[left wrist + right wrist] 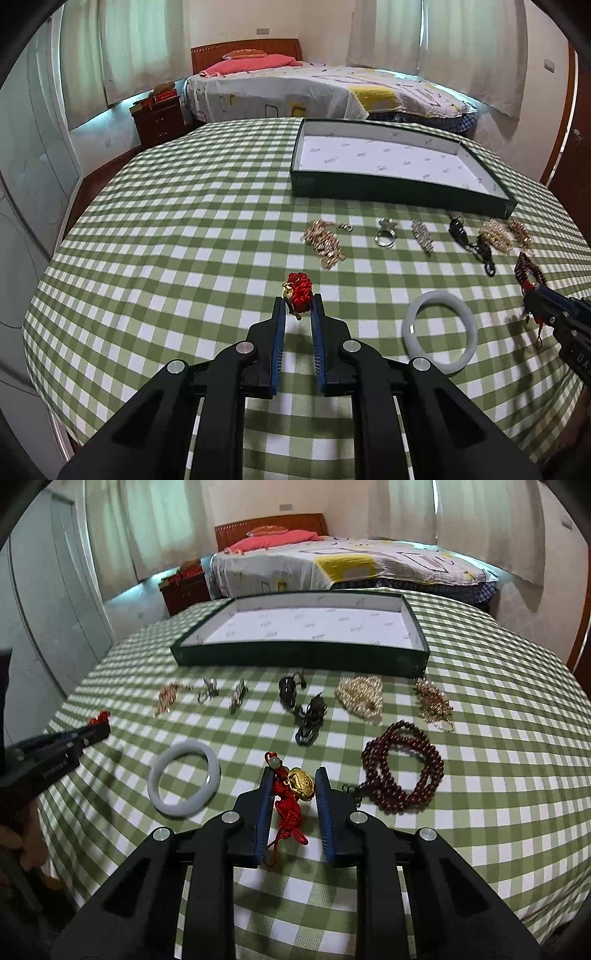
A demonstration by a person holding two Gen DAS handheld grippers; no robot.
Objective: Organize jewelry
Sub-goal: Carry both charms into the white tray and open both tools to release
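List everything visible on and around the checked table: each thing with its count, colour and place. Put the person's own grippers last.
tray: one, dark green, white lining, far side
bangle: one, pale white, near left
bead necklace: one, dark red, near right
pearl strand: one, cream, before tray
ring: one, silver, before tray
bed: one, patterned cover, behind table
left gripper: shut on red knot charm
right gripper: around gold pendant

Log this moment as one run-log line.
left gripper: shut on red knot charm | right gripper: shut on gold pendant | tray: empty
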